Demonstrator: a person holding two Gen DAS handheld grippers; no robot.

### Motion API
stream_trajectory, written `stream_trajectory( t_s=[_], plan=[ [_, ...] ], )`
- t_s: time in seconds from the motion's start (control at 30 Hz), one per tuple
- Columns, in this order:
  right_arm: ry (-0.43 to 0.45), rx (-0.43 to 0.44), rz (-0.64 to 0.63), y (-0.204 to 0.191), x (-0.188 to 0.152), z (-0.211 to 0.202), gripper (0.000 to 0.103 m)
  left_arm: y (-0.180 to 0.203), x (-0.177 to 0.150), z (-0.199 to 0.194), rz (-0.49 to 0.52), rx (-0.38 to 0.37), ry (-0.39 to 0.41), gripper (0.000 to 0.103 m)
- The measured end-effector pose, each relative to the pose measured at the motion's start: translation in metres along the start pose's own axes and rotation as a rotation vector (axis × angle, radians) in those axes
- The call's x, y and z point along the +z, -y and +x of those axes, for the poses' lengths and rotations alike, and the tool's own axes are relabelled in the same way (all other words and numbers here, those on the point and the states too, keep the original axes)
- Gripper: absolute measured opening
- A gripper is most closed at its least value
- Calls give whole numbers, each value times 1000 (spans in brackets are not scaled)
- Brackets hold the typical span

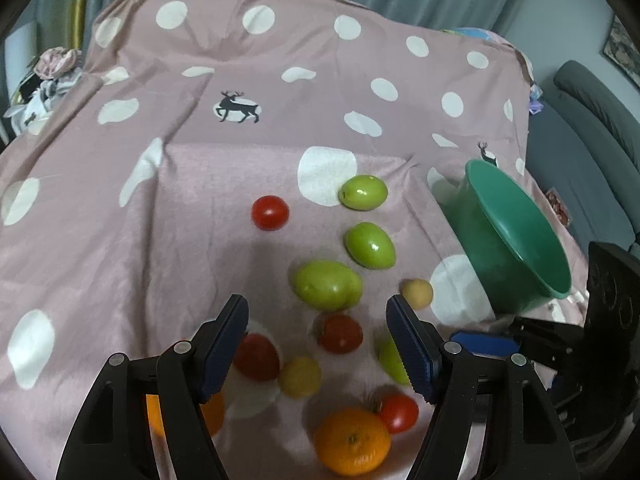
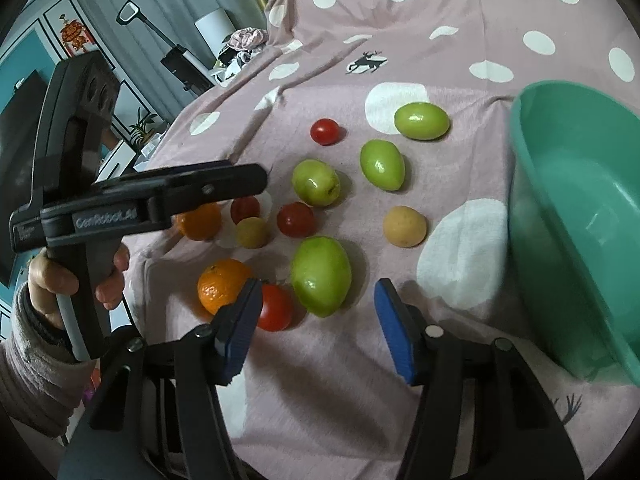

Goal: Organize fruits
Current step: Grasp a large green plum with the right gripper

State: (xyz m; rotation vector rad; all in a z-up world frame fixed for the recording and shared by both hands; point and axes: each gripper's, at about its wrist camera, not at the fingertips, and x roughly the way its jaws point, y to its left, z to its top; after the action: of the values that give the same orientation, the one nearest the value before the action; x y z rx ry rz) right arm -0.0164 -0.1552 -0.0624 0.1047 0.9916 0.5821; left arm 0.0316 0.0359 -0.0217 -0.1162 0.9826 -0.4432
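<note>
Because the fruit lies loose on the spotted cloth (image 2: 460, 8) left of the green bowl (image 2: 580, 208), I hold my right claw (image 2: 316, 324) part-open and empty just short of the nearest green fruit (image 2: 320, 276), my left claw (image 1: 318, 344) likewise empty over a tomato (image 1: 340, 333).

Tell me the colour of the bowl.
The bowl is teal green, plain, with no pattern; the right wrist view shows it best.

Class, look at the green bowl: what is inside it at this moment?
In the right wrist view the green bowl is tipped toward the camera; its visible inner wall holds no fruit. The picture edge cuts off the rest. All the fruit in view lies on the spotted cloth.
</note>
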Motion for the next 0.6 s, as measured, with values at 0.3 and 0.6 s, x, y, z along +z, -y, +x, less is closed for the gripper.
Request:
stream_trajectory(
  t_s=[0.3, 0.6],
  plan=[
    [-19, -3, -9, 2, 9, 13, 54, 16, 16, 39, 80, 68, -83, 72],
    [-79, -26, -39, 2, 16, 29, 41, 16, 16, 59, 92, 72, -124, 53]
  ],
)
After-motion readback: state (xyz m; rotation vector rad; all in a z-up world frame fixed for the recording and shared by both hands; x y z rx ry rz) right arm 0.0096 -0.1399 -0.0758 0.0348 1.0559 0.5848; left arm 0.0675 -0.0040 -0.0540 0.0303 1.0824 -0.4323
